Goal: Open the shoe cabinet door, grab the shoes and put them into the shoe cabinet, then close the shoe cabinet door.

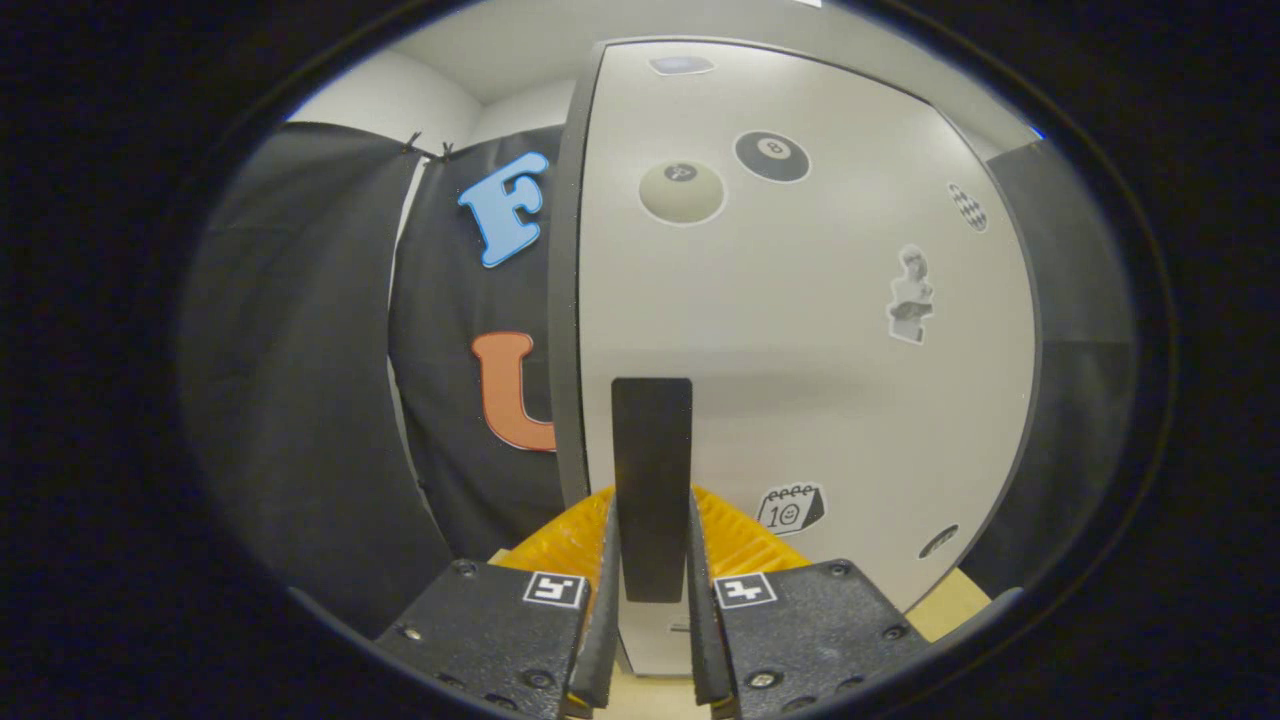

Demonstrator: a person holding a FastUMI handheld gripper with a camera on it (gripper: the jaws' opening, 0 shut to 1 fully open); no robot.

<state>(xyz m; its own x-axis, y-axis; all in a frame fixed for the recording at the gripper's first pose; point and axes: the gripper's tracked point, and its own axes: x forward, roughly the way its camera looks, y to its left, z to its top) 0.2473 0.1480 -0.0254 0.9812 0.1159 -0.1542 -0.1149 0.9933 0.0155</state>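
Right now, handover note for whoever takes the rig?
Claw: fingers closed on the black handle of the shoe cabinet door, one finger on each side.
Door: looks shut or barely cracked, I cannot tell which. The stickers are on its face.
Shoes: I cannot place them from here.
Done: handle gripped.
Left: pull the door open, put the shoes inside, close the door.

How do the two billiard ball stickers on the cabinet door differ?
The black ball sticker is dark with a pale number spot; the cream ball sticker is pale with a dark spot. The black one sits higher on the door and farther from the handle side; the cream one sits lower, nearer above the handle. Both are round. The hand-held gripper has its fingers around the handle.
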